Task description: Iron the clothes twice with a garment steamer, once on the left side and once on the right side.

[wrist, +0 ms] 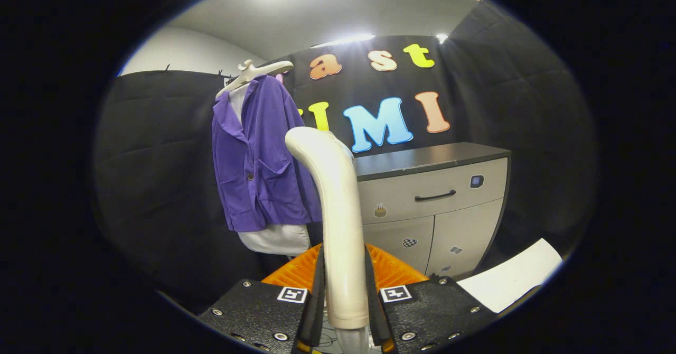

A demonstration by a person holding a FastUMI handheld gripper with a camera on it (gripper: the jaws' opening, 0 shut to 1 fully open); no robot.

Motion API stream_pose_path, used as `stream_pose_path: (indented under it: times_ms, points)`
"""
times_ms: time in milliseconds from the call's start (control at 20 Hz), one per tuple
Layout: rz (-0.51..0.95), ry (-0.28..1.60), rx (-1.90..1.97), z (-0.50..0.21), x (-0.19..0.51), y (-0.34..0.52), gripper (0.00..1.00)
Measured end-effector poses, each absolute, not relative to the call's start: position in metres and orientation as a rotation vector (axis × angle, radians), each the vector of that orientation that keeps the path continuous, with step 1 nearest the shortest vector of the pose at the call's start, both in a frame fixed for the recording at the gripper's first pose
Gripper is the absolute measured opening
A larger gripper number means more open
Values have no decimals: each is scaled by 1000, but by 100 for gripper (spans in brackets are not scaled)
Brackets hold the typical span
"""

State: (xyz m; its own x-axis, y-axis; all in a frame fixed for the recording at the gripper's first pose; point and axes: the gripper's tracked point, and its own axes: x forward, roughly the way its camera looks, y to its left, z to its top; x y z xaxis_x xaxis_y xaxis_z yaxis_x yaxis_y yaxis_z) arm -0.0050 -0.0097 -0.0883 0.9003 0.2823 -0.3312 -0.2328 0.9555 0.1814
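The gripper (pixel 344 296) is squeezing the handle of the white garment steamer (pixel 338 216), with both fingers (pixel 316 290) pressing on its sides, so the steamer is standing up tall between them. Its bent head is pointing toward the purple shirt (pixel 259 169), which is hanging on a white hanger (pixel 253 74) in front of the black booth wall, beyond the fingers and a bit to the left. Something white (pixel 274 238) is peeking out under the shirt. A grey cabinet (pixel 438 206) is sitting to the right of the shirt, and a white sheet (pixel 512 277) is lying near the right finger. The steamer is not touching the shirt yet, so I think the step now is bringing it over to start on one side. To do it well, the hand should be keeping a tight hold so the steamer is not slipping or twisting. It should be moving the head close to the top of the left half first, then sliding slowly down. After that, it should be doing the same on the right half. Going too fast could be swinging the shirt on its hanger.
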Motion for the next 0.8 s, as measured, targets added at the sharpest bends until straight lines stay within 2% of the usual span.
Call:
stream_pose_path:
  times_ms: [800]
  points:
    - [263, 397, 94, -91, -4, 16, 36]
